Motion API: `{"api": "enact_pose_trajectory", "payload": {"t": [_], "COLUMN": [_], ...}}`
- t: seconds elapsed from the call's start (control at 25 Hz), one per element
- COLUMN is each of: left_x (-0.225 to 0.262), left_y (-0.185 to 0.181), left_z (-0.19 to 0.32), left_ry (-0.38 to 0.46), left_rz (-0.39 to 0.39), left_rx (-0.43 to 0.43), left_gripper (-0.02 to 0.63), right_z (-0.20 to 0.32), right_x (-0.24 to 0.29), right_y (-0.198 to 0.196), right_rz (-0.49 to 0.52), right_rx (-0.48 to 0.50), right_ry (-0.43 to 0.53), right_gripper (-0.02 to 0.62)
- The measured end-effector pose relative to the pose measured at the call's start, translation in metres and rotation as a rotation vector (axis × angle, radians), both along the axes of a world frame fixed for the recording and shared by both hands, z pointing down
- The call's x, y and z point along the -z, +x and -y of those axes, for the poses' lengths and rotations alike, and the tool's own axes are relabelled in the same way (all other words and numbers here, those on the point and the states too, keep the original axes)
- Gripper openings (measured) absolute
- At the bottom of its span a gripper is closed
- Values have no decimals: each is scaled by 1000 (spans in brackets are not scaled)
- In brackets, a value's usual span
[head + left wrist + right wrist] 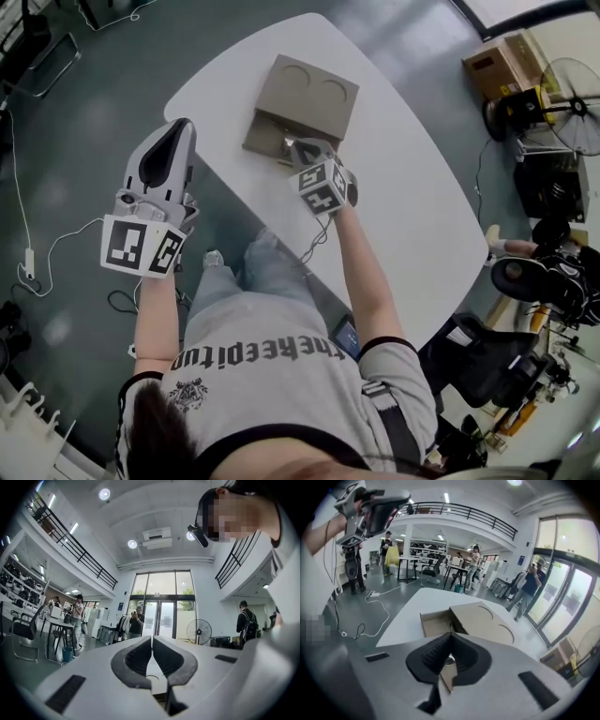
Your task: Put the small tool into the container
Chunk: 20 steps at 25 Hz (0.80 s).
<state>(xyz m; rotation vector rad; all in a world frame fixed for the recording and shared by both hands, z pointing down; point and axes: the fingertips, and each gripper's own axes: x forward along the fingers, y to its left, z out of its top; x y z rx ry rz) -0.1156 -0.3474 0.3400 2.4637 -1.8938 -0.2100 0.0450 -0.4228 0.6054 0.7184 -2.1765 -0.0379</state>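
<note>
Starting with the head view: left gripper [183, 127] is held up beside the white table [403, 187], while the right gripper [298, 148] reaches down to the open drawer [267, 136] of one cardboard box [309, 89] with two circles on its lid. The shirt [281, 394] print looks like "thekeepitup", upside down.

Left gripper view: jaws pressed together, nothing between them, aimed at the room.

Right gripper view: jaws closed over the drawer. A small shiny tool [449, 658] peeks through the gap behind the tips, can't tell if it's pinched.
</note>
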Motion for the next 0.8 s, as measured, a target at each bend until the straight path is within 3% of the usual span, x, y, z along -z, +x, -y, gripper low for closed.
{"api": "enact_pose_trajectory", "payload": {"t": [0.2,0.4,0.8], "left_x": [8,12,25], "left_y": [2,4,7], "left_z": [-6,-10,-29], "left_ry": [15,27,68], "left_rz": [0,-1,-4], "left_rx": [-57,-114,-202], "left_gripper": [12,12,12], "right_z": [-7,-18,-60], "right_x": [30,61,128], "right_y": [14,28,43], "right_rz": [182,306,437], "right_rx": [-204,-352,-484], "right_ry": [3,72,255], "right_gripper": [3,3,3]}}
